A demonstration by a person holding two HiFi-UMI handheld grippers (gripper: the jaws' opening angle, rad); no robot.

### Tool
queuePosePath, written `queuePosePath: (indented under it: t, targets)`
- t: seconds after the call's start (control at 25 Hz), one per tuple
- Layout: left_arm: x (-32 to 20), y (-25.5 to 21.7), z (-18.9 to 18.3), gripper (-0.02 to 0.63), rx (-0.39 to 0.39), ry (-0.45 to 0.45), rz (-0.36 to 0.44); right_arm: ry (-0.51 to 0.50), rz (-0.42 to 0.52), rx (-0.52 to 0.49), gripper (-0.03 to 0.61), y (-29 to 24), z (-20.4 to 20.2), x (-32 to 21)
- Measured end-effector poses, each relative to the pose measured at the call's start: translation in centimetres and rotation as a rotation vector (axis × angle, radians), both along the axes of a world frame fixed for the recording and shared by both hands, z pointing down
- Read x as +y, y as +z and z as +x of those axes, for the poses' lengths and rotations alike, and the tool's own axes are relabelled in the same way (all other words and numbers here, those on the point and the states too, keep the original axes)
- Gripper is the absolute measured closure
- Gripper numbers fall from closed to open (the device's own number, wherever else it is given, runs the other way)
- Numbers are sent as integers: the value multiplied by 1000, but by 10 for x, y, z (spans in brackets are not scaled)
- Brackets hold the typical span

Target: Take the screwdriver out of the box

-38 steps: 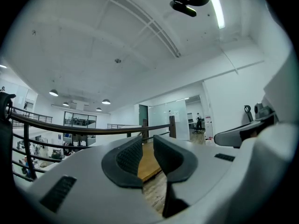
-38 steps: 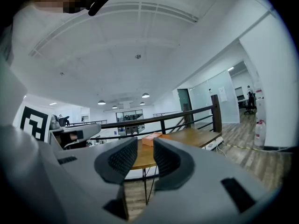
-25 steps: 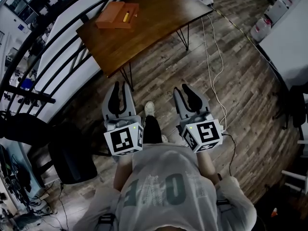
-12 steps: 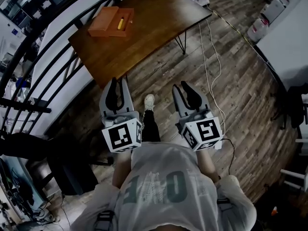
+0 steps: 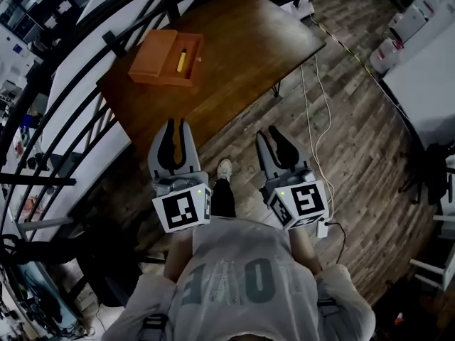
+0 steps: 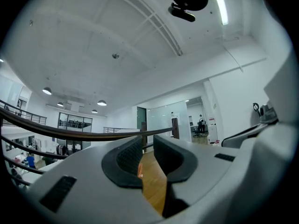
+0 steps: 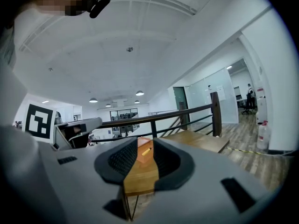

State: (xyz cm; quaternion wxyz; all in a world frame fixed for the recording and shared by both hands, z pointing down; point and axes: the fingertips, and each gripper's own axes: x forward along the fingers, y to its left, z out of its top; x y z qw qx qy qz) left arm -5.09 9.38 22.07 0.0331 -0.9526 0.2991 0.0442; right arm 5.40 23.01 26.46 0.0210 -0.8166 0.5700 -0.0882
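Observation:
An open orange box (image 5: 165, 59) stands on the far left part of a brown wooden table (image 5: 242, 55). A yellow-handled screwdriver (image 5: 181, 61) lies inside it. Both grippers are held level at the person's waist, short of the table's near edge. My left gripper (image 5: 175, 125) points at the table with its jaws a narrow gap apart and empty. My right gripper (image 5: 271, 132) is likewise narrowly open and empty. In the right gripper view the box (image 7: 142, 146) and screwdriver (image 7: 146, 151) show far off through the jaw gap.
A black railing (image 5: 85, 84) runs behind and left of the table. White cables (image 5: 320, 112) trail over the wood floor to the right, near a white power strip (image 5: 302, 7). A dark chair (image 5: 106, 261) stands at lower left, white jugs (image 5: 391, 48) at upper right.
The person has walked forward, so the table and box are nearer in the head view. Both grippers travelled with them toward the table's edge. The jaws look the same.

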Motion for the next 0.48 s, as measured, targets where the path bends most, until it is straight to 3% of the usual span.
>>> queuePosePath:
  t: [0.48]
  targets:
    - [-140, -6, 93, 543, 37, -21, -13, -63, -20, 23, 477, -13, 87, -158]
